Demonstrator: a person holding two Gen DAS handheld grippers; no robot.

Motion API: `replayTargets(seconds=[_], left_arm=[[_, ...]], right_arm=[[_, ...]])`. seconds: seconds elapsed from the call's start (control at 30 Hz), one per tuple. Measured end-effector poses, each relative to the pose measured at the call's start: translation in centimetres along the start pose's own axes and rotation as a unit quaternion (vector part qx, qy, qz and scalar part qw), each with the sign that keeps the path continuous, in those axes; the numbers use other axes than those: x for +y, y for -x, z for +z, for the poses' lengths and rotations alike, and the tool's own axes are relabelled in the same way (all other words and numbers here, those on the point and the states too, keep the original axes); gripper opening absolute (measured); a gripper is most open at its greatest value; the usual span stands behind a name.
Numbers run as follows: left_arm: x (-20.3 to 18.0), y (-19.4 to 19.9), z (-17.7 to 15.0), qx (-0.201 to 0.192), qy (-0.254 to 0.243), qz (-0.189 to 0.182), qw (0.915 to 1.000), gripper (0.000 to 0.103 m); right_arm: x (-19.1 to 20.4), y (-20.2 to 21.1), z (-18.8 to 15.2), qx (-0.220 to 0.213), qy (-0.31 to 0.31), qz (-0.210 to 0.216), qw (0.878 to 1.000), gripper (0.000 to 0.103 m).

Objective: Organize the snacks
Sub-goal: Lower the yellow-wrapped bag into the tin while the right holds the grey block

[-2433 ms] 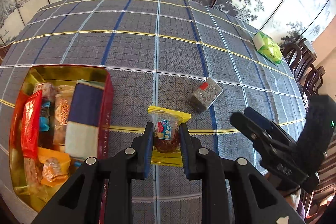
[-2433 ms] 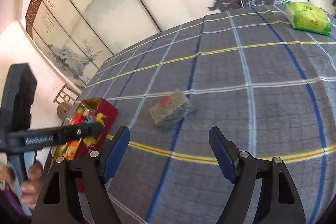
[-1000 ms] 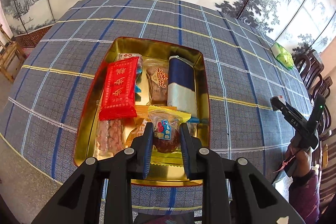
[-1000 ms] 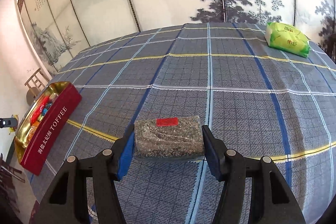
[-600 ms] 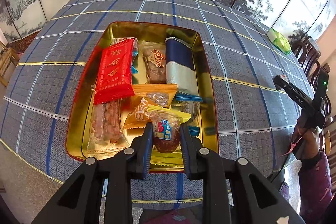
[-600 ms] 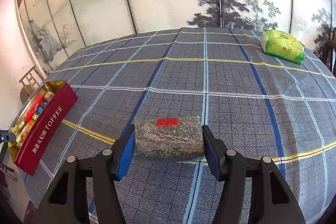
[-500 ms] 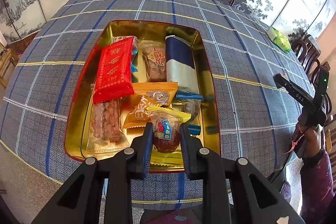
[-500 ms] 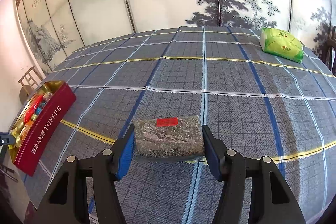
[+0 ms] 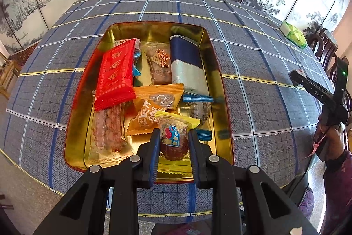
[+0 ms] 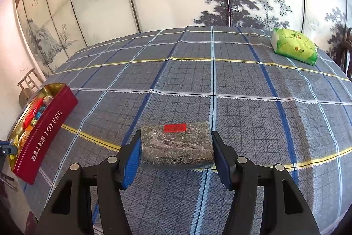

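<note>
My left gripper (image 9: pixel 173 142) clamped a yellow-wrapped snack (image 9: pixel 175 138) over the nearly full tin (image 9: pixel 221 89); my right gripper (image 10: pixel 176 148) seemingly pinched the grey bar (image 10: pixel 176 144), unpacked.

The left gripper (image 9: pixel 173 142) points steeply downward, jaws clamped on a packet. The right gripper (image 10: pixel 176 147) points shallowly downward, jaws partly apart, pads pressing a block. A hand (image 9: pixel 330 138) grips its handle.

Black left gripper (image 9: pixel 173 147), blue-padded fingers (image 9: pixel 154 153) (silver rivets), right gripper (image 10: pixel 176 151) alike, purple sleeve (image 9: pixel 336 186)
</note>
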State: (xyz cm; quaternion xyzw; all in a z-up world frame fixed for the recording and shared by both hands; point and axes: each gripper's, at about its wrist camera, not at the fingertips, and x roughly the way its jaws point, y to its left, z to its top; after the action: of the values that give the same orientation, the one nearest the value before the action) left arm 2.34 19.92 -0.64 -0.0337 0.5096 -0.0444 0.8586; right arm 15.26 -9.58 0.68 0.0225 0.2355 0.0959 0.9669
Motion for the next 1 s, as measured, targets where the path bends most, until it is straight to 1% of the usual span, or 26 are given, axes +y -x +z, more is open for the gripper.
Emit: replayTargets(seconds=[0.5,0.77,0.87,0.97,1.0], left_arm=[[-0.8,-0.9,-0.8,-0.014,-0.031,0.045,0.9984,0.022],[-1.2,-0.9,-0.9,-0.021,-0.043,0.056,0.9973,0.022],[-1.4,-0.7,-1.0,-0.028,-0.046,0.066,0.9964,0.022],[-1.6,-0.3,-1.1,-0.036,-0.046,0.069,0.9959,0.027],[-1.7,-0.2,-1.1,-0.039,-0.046,0.071,0.9957,0.03]], right_arm=[[-0.3,-0.3,-0.1,0.006,-0.003,-0.001,1.0,0.06],[-0.4,-0.3,-0.1,0.007,-0.006,-0.002,1.0,0.06],[-0.4,-0.3,-0.1,0.007,-0.004,-0.002,1.0,0.06],[-0.4,-0.3,-0.1,0.008,-0.002,-0.003,1.0,0.06],[-0.4,-0.3,-0.1,0.008,-0.003,-0.003,1.0,0.06]])
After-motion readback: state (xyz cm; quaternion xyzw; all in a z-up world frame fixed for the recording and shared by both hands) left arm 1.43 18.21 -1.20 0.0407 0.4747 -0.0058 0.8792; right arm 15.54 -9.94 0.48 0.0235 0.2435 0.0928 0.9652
